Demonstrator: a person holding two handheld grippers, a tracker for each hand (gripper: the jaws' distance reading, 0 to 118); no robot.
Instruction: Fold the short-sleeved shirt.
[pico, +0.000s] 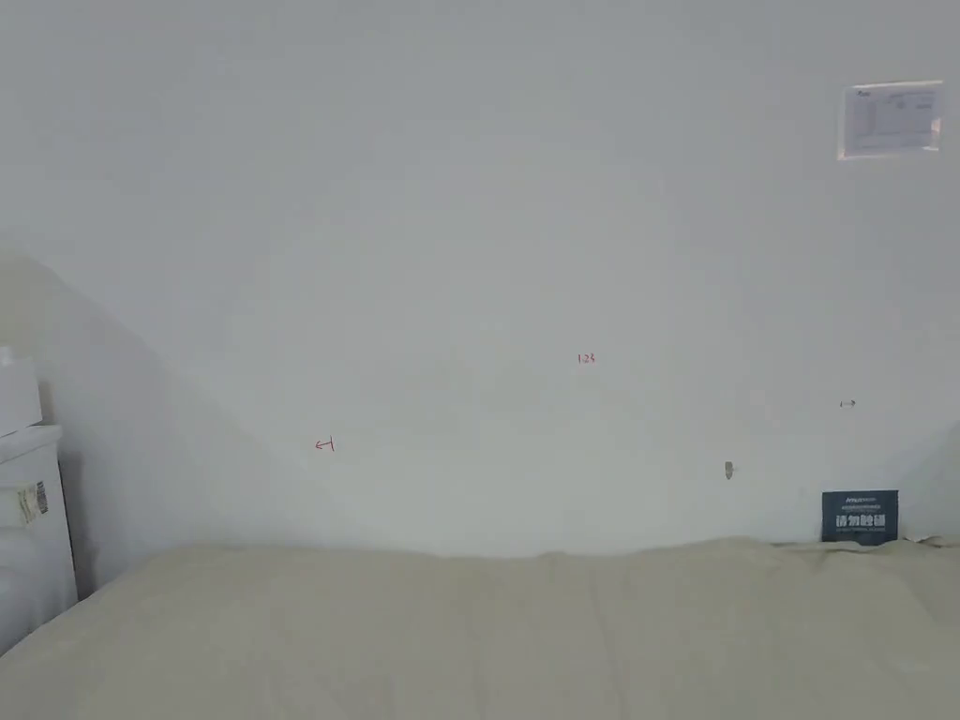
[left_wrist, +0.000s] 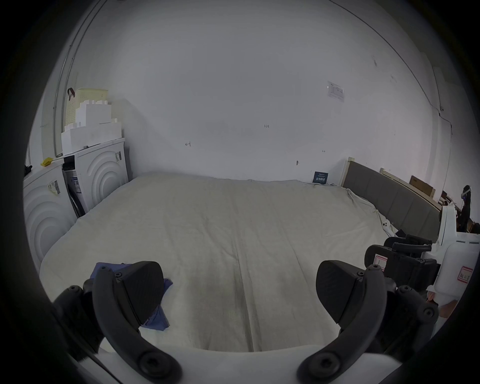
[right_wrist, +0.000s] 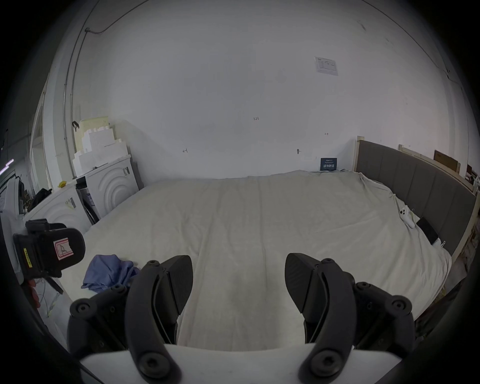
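Fingers (right_wrist: 179, 280) apart above bare bed (right_wrist: 259, 220)

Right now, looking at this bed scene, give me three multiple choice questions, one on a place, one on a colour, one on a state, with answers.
1. Where does the shirt lie?
A. near corner of the bed, washer side
B. against the headboard
C. on the washer

2. What colour is the shirt?
A. red
B. blue-purple
C. white

3. How is the shirt?
A. neatly folded
B. crumpled in a heap
C. held by a gripper

Answers: 1 A, it sits low left on the sheet; 2 B, the cloth reads bluish purple; 3 B, it is bunched, and the left gripper and right gripper have jaws apart, holding nothing.
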